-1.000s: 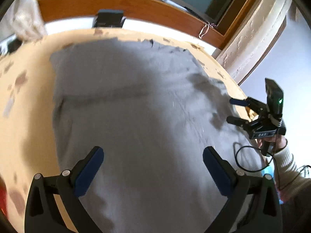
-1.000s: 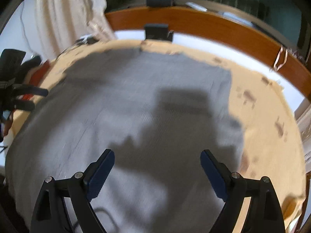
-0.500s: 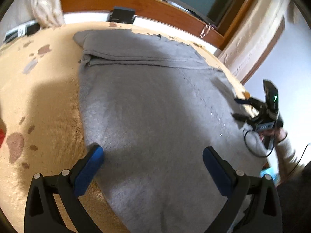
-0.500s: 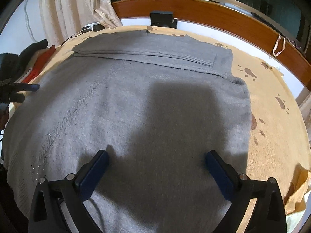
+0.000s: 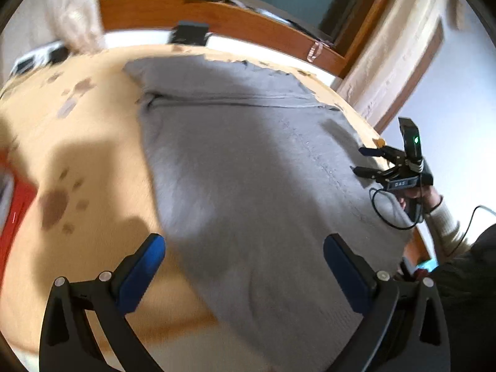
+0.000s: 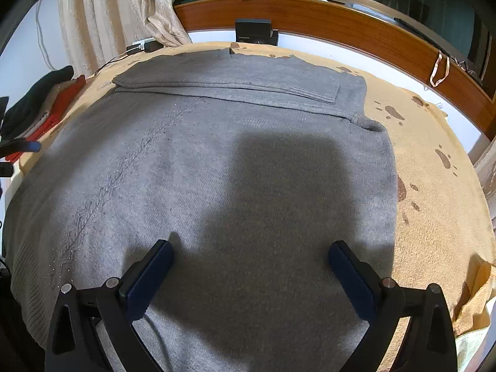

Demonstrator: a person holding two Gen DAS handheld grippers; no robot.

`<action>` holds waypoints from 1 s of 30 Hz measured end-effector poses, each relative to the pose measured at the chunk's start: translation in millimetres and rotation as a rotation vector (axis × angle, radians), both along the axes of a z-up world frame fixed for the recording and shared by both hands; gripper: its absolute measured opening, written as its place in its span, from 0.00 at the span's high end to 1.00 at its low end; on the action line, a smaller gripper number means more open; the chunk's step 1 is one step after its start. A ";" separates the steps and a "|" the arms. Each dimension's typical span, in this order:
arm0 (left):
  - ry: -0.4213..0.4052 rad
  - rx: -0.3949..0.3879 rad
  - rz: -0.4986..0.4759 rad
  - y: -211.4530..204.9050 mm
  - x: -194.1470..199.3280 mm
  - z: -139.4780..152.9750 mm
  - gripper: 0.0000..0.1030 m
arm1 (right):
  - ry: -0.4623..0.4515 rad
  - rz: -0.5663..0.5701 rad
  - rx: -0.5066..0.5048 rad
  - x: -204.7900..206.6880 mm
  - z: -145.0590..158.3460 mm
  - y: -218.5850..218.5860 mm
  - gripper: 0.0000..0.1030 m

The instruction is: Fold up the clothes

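**Both grippers open above the grey sweater**

Nearest to you, your left gripper (image 5: 241, 266) pointed steeply down, its blue-padded fingers (image 5: 141, 271) spread wide and holding nothing; one finger hung over the tan blanket (image 5: 93, 155), the other over the grey sweater (image 5: 248, 170), straddling its edge. Your right gripper (image 6: 249, 274) also tilted steeply down, fingers (image 6: 148, 279) at full spread with only knit fabric beneath them and nothing pinched.

The sweater (image 6: 217, 170) lay flat across the blanket, which carried brown paw-print marks (image 6: 393, 113). At its far end a sleeve (image 6: 229, 83) was folded across the body.

From the left camera, your right hand (image 5: 415, 195) gripped its handle at the sweater's far side, cream sleeve (image 5: 446, 220) behind it. A white label on that gripper was too blurred to read with certainty.

Farther off stood a small black box (image 6: 254, 32) with unreadable white lettering, then the wooden rail (image 6: 341, 28) and a cream curtain (image 6: 124, 9).
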State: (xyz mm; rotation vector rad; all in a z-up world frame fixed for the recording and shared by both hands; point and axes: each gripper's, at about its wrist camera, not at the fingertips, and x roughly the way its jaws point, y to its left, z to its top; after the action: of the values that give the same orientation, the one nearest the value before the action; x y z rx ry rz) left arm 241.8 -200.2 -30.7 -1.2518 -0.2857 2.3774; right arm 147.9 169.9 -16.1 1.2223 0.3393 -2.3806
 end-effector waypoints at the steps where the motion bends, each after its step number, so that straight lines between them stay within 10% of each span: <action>1: -0.030 0.022 0.022 -4.1 3.5 -2.2 0.01 | 0.000 0.000 0.000 0.0 -0.1 0.0 0.01; 30: -0.238 0.347 0.036 11.0 72.7 -14.3 0.01 | 0.000 -0.002 0.001 1.4 -0.1 -0.6 0.01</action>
State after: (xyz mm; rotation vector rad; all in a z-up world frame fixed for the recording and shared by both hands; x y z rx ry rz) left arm 314.4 -189.2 -45.0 -1.3629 -0.7645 2.0886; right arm 149.3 169.3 -16.2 1.2237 0.3401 -2.3821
